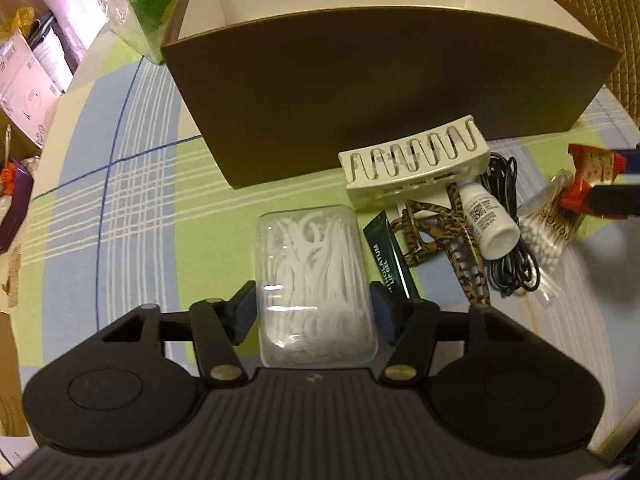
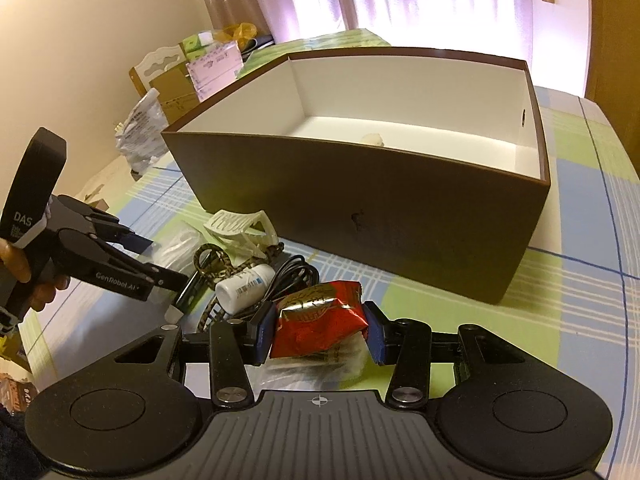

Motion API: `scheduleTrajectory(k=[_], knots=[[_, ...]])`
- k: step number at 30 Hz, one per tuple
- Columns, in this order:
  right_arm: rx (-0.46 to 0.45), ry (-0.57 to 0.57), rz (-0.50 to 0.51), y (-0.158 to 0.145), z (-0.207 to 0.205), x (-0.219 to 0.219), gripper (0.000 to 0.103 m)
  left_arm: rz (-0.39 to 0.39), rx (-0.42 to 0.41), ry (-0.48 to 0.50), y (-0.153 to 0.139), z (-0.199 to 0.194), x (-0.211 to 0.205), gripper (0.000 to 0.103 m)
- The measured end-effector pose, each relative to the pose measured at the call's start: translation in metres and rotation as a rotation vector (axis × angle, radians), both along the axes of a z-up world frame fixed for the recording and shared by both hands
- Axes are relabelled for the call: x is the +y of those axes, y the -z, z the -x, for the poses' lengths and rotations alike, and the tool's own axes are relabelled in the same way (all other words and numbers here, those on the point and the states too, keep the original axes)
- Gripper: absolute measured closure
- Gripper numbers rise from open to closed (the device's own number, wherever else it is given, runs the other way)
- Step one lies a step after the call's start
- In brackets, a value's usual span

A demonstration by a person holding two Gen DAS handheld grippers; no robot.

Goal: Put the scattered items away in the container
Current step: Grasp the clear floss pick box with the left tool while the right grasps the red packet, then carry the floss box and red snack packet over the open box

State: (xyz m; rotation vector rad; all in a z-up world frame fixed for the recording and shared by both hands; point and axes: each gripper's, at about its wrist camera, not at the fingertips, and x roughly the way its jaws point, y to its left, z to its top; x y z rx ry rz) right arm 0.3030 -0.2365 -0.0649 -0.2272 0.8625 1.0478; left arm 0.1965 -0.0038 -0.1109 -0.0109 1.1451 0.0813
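Observation:
My left gripper (image 1: 312,312) has its pads against both sides of a clear box of white floss picks (image 1: 312,248), which lies on the checked tablecloth. My right gripper (image 2: 320,330) is shut on a red and gold snack packet (image 2: 320,316), held above the table in front of the brown container (image 2: 360,220). The container's white inside holds one small pale item (image 2: 374,139). Beside the floss box lie a green lip gel tube (image 1: 390,260), a leopard-print hair clip (image 1: 440,232), a white claw clip (image 1: 416,164), a white bottle (image 1: 490,220), a black cable (image 1: 508,200) and bagged cotton swabs (image 1: 552,232).
The brown container (image 1: 360,80) stands just behind the pile of items. A green tissue pack (image 1: 140,4) sits at its far left corner. Cartons and bags (image 2: 180,80) crowd the floor and wall past the table's edge. A person's hand (image 2: 16,260) holds the left tool.

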Motion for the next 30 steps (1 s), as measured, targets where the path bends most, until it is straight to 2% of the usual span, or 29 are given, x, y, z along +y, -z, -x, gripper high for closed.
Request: scheduleTrajectory(k=[7,17,23,25,30], knots=[[0.002,0.015,0.000,-0.001,0.006,-0.005,0.055,0.001,0.006,-0.015,0.002,0.014,0.005,0.050],[0.008,0.035,0.007,-0.001,0.019,-0.015,0.055,0.027,0.033,-0.028,-0.003,0.059,0.015,0.049],[0.003,0.049,0.008,-0.004,0.026,-0.021,0.055,0.027,0.021,-0.030,-0.006,0.052,0.008,0.043],[0.004,0.052,0.009,-0.004,0.029,-0.023,0.055,0.026,0.008,-0.022,-0.006,0.051,0.006,0.050],[0.013,0.057,0.015,-0.004,0.036,-0.028,0.055,0.019,0.012,-0.006,-0.007,0.056,0.000,0.051]])
